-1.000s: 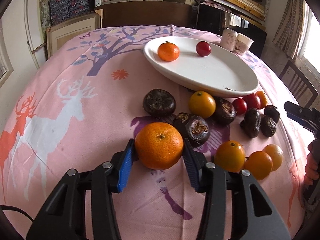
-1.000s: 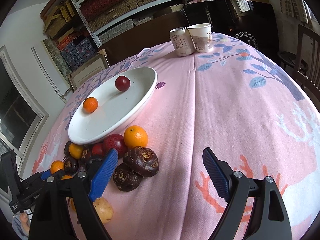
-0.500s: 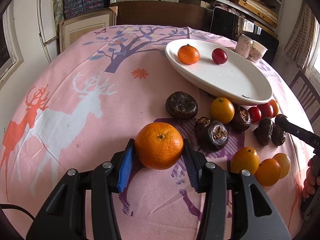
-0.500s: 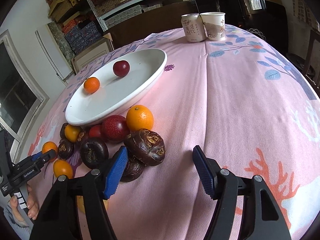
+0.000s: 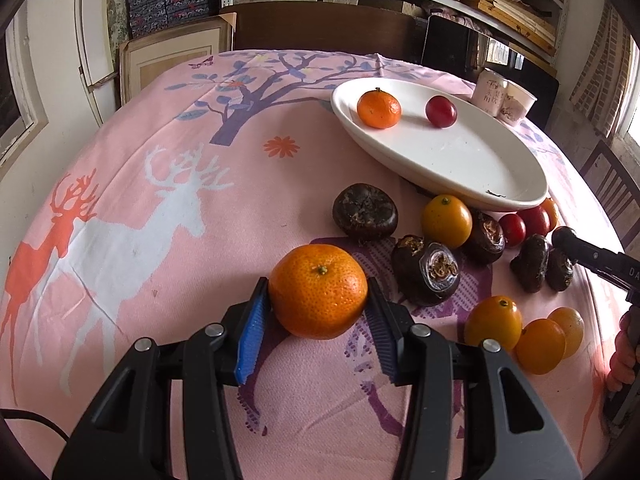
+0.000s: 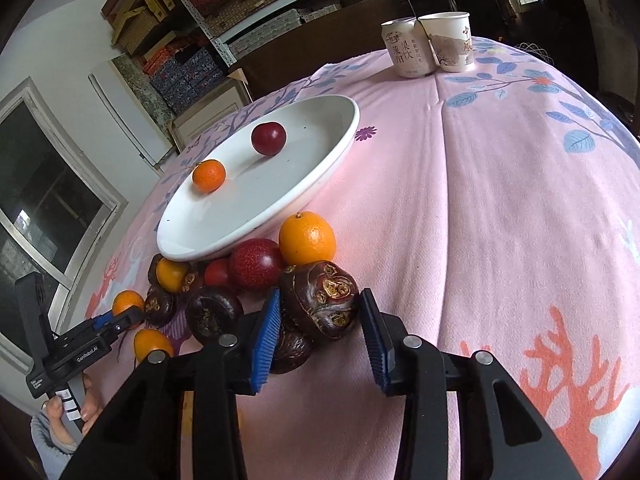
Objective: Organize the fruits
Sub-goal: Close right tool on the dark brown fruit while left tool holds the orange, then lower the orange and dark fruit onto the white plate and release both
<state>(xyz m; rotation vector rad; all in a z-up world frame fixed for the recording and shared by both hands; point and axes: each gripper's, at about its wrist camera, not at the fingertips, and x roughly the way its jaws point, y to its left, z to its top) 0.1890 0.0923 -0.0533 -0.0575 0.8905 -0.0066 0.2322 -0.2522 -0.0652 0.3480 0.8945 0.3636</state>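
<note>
table: round top under a pink cloth (image 5: 132,240) printed with deer and a tree; everything sits toward its far and right-hand part as the left wrist view shows it.
white plate (image 5: 516,200): oval dish near the far right edge of the table, its long axis running from far-left to near-right; an orange mandarin (image 5: 379,109) and a red fruit (image 5: 440,111) already lie at its far end, apart from each other.
loose pile: dark brown fruits, yellow-orange ones and small red ones huddle along the plate's near rim and spread toward the table's right edge.
left gripper (image 5: 318,312): blue pads clamp the large tangerine (image 5: 318,291) from both sides; the plate lies ahead and to the right of it, past the pile.
right gripper (image 6: 318,318): jaws closing around the dark wrinkled fruit (image 6: 320,300), which stands between the pads; the left pad looks touching, the right pad shows a thin gap. The plate lies straight ahead and slightly left, its rim just past an orange (image 6: 307,238).
nearer hand: judging by both views, the right is closer to the plate.
hard to tell: whether the tangerine rests on the cloth or is just lifted; the underside of the dark fruit and its neighbour below it are masked by the pads.
cut off: the person shows only as fingers at the frame edges.
</note>
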